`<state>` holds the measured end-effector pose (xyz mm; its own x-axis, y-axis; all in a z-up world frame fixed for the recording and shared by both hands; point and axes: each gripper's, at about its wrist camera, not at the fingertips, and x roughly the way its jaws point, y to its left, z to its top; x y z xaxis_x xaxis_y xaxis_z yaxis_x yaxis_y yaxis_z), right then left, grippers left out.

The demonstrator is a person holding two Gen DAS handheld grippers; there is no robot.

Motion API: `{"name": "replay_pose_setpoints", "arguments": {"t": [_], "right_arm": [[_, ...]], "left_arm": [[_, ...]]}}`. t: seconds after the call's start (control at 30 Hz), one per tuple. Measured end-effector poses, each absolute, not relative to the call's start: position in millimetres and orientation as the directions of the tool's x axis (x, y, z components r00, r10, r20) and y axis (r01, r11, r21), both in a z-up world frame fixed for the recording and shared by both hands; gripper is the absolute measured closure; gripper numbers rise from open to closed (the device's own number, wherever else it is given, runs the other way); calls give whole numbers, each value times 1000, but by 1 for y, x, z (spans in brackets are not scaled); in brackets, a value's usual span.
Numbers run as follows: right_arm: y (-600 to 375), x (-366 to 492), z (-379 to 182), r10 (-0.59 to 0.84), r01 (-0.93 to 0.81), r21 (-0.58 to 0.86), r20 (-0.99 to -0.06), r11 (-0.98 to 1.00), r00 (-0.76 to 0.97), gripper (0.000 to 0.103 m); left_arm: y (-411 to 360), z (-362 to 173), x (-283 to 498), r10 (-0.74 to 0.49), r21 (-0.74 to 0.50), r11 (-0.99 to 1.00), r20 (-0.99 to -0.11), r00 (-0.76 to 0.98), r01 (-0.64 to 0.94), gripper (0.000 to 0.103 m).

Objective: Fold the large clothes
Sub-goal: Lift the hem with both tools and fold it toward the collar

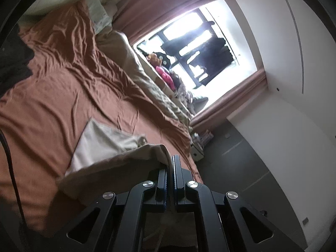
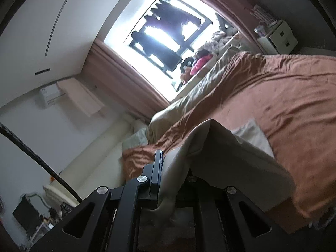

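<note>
Cloth (image 1: 109, 147), beige, hangs above the bed (image 1: 52, 96), its edges pinched in the closed jaws of both left gripper (image 1: 170, 168) and right gripper (image 2: 170, 166).

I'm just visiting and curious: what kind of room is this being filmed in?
Most likely a bedroom in a home. A wide bed under a rumpled rust-brown sheet fills the view, pink curtains frame a bright window, and a small white bedside cabinet stands nearby.

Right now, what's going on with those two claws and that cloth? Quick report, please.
Left gripper shut on beige garment. Right gripper shut on it too, garment lifted partly off rust-brown bedsheet. Nothing in the way.
</note>
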<state>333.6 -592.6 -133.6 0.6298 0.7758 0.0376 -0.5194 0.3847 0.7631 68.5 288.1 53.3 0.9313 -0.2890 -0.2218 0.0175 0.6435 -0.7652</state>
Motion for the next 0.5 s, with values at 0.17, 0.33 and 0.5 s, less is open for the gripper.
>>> {"name": "replay_pose_setpoints", "arguments": {"t": [0.17, 0.33, 0.5], "right_arm": [[-570, 373, -121, 762, -524, 755, 50, 394, 645, 98], [-543, 409, -119, 745, -493, 768, 31, 409, 666, 98], [-525, 427, -121, 744, -457, 786, -6, 416, 668, 98]], "left_arm": [[298, 63, 107, -220, -766, 643, -211, 952, -21, 99], [305, 60, 149, -200, -759, 649, -244, 949, -59, 99], [313, 46, 188, -199, -758, 644, -294, 935, -101, 99]]}}
